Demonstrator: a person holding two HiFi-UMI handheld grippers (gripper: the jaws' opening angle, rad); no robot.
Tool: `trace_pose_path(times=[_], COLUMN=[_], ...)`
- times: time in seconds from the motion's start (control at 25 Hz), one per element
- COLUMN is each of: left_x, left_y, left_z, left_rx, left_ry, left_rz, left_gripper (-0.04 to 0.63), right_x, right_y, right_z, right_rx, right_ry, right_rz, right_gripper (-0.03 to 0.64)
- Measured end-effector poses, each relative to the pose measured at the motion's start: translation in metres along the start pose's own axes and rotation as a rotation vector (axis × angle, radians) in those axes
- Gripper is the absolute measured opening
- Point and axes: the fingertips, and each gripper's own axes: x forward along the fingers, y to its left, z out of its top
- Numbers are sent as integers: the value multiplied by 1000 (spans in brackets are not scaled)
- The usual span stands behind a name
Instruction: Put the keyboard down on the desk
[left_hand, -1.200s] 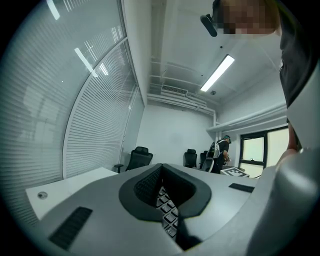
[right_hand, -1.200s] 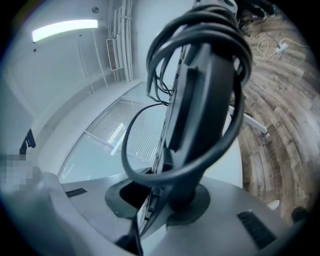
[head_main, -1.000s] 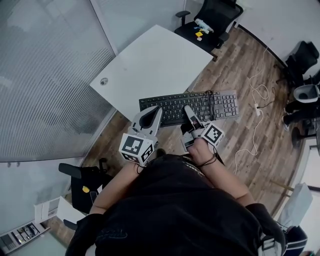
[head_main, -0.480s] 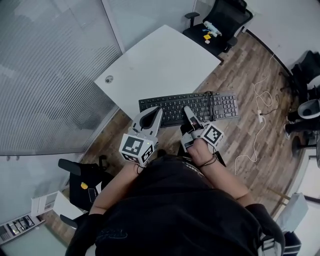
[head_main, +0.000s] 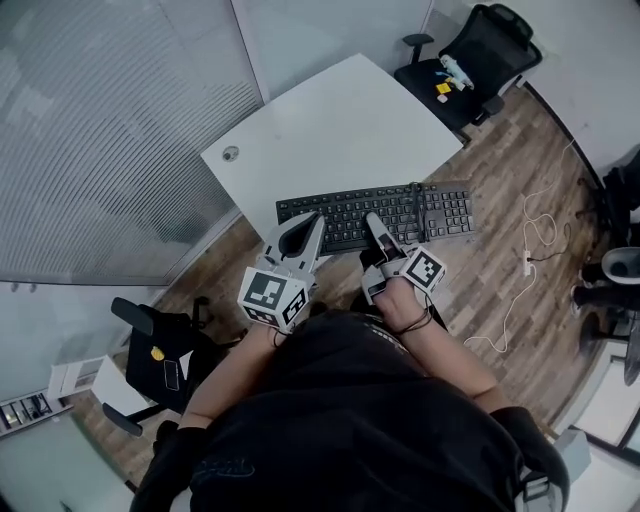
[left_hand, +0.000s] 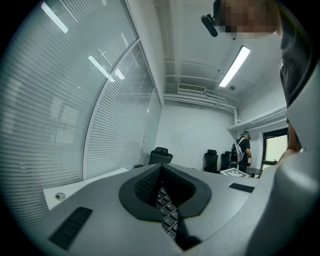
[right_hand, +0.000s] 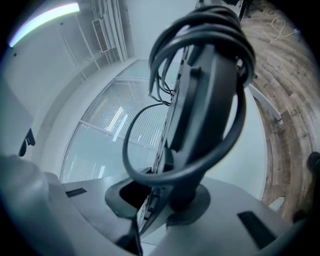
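A black keyboard (head_main: 378, 213) hangs level in the air, its far edge over the near edge of the white desk (head_main: 330, 125) and the rest over the wooden floor. Its cable is coiled around it right of the middle (head_main: 418, 210). My left gripper (head_main: 307, 220) is shut on the keyboard's near edge at the left; keys (left_hand: 166, 210) show between its jaws. My right gripper (head_main: 375, 222) is shut on the near edge at the middle. In the right gripper view the keyboard (right_hand: 197, 100) stands edge-on with the cable loop (right_hand: 150, 160) around it.
A black office chair (head_main: 480, 50) with small items on its seat stands beyond the desk's far right corner. Another black chair (head_main: 155, 345) is at my lower left. A white cable (head_main: 520, 285) lies on the floor to the right. A glass wall with blinds (head_main: 100, 130) runs along the left.
The desk, the far chair and the floor cable have slid to the right in the head view. Both grippers keep the same hold on the keyboard.
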Motion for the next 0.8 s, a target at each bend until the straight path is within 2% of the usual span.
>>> trace_pose_path(times=[0.24, 0.44, 0.64, 0.8], left_x=[52, 111, 154, 175], left_y=[-3, -19, -35, -42], left_z=[4, 15, 22, 16], left_rx=[1, 7, 2, -13], left_ry=[-9, -30, -50, -53], left_rz=[31, 53, 101, 146], left_gripper=[15, 15, 15, 15], right_x=[28, 40, 50, 54], right_y=[-7, -27, -27, -36], right_z=[40, 97, 145, 162], right_rx=[-42, -57, -81, -106], right_ry=[67, 106, 154, 210], right_rz=[61, 52, 123, 161], right_gripper=[97, 95, 97, 95])
